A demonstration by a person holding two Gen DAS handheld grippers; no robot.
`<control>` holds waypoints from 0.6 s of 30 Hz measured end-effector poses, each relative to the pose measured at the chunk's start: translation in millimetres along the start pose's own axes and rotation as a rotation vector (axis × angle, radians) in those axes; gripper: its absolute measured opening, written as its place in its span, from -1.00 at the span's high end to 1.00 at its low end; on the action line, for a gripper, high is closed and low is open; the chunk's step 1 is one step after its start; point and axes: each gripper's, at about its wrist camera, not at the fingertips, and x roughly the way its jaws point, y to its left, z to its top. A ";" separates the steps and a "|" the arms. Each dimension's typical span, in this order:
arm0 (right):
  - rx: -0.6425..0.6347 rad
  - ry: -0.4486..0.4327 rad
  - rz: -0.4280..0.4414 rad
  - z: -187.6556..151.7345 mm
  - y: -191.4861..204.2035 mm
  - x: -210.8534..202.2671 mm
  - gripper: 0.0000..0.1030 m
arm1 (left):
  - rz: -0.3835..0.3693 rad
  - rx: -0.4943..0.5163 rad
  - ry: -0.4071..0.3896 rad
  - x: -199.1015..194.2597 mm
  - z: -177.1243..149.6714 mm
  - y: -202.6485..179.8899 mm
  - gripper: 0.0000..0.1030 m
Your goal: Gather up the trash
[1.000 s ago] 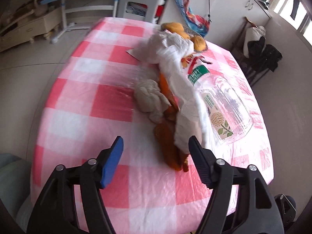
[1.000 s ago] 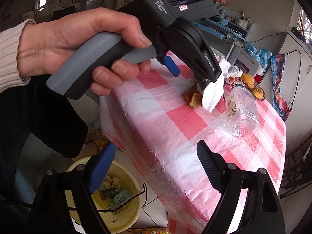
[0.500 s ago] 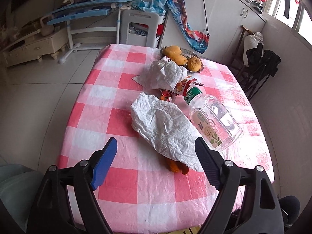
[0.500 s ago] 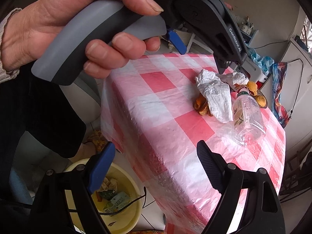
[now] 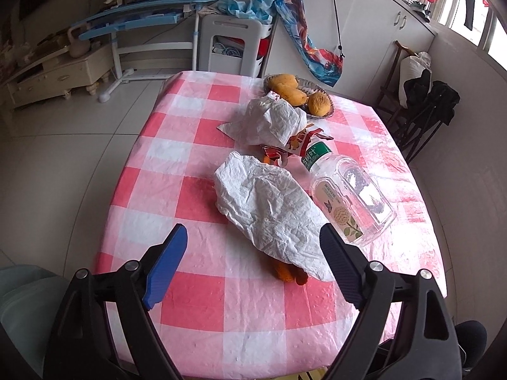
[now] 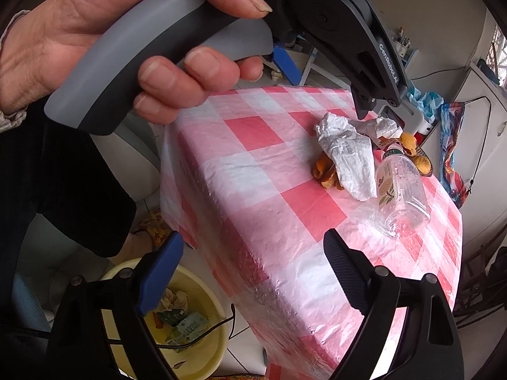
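Note:
A crumpled white tissue [image 5: 272,209] lies on the pink checked table [image 5: 190,190], covering orange peel [image 5: 286,274]. A clear plastic bottle [image 5: 348,199] lies on its side beside it. A second white tissue [image 5: 272,123] and a red snack wrapper [image 5: 301,141] lie further back. My left gripper [image 5: 252,267] is open and empty, above and in front of the near tissue. My right gripper [image 6: 253,272] is open and empty, off the table's corner above a yellow trash bucket [image 6: 202,345]. The tissue [image 6: 348,155], peel [image 6: 326,171] and bottle [image 6: 399,190] also show in the right wrist view.
A dish of mangoes [image 5: 298,93] stands at the far table edge. The left hand and its gripper handle [image 6: 164,63] fill the top of the right wrist view. A white stool [image 5: 234,47], a desk [image 5: 139,19] and a chair with dark clothes [image 5: 424,107] stand around the table.
My left gripper has pulled back and up from the trash. The tissue that hung at its fingers now lies spread over the peel. The right gripper has barely moved.

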 end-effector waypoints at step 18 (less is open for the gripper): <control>0.002 0.000 0.002 0.0 0.0 -1.3 -0.67 | 0.003 0.006 0.002 1.4 -0.5 -0.5 -0.60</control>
